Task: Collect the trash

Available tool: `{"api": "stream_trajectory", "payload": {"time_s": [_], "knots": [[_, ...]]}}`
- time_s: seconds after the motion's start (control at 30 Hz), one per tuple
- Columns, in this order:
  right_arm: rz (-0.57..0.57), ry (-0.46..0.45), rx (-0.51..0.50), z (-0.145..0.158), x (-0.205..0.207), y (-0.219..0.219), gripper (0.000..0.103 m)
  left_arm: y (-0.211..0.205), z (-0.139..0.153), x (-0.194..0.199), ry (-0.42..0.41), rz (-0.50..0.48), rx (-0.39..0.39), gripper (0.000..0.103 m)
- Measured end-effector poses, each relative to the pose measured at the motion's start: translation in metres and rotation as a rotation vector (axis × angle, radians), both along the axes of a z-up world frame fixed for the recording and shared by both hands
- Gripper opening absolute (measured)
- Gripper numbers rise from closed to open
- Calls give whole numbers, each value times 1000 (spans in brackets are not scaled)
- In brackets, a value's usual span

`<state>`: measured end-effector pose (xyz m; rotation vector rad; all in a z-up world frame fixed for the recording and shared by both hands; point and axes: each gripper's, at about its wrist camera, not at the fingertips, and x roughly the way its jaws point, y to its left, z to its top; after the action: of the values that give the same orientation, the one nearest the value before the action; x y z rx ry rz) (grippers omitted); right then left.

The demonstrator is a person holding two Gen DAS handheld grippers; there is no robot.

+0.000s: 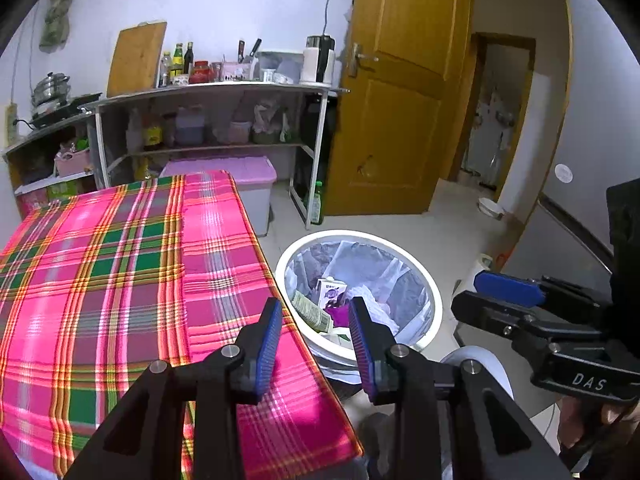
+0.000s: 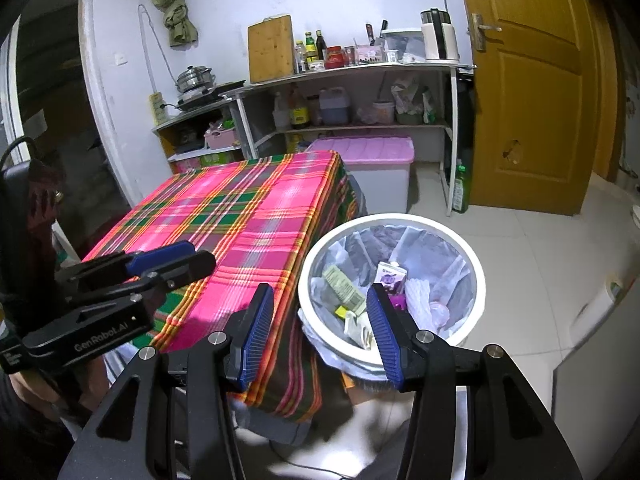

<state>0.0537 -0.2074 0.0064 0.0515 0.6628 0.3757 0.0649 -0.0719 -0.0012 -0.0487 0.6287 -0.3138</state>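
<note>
Both jaws are parted and empty: left hand-held gripper (image 1: 314, 320), marked "GenRoboLAI", and right hand-held gripper (image 2: 320, 312), marked "DAS". Beside the worktop (image 2: 240, 216) corner, the white bin (image 2: 474, 280) holds a purple carton (image 2: 390, 276), a printed wrapper (image 2: 344, 286) and tissue (image 2: 420, 296).

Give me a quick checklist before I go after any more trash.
1. Left gripper empty: ok, jaws open, nothing between the pads.
2. Right gripper empty: ok, jaws open, nothing held.
3. Trash bin upright beside the table: ok.
4. Collected trash inside the bin: ok, purple carton and wrappers lie within the liner.
5. Plaid tablecloth free of trash: ok on the part in view.
6. Floor trash remaining: cannot tell, much of the floor is hidden.
</note>
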Motion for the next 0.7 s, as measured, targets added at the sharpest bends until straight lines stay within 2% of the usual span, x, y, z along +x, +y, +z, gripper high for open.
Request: {"api": "stream_trajectory", "payload": {"time_s": [0.33,0.7], "knots": [[4,-2,-2,-2,-7,1,49,4,3,-20,-28,11,6,34],[3,-2,0,-3,-8,0,49,2,2,-21,-24,13,11,34]]}}
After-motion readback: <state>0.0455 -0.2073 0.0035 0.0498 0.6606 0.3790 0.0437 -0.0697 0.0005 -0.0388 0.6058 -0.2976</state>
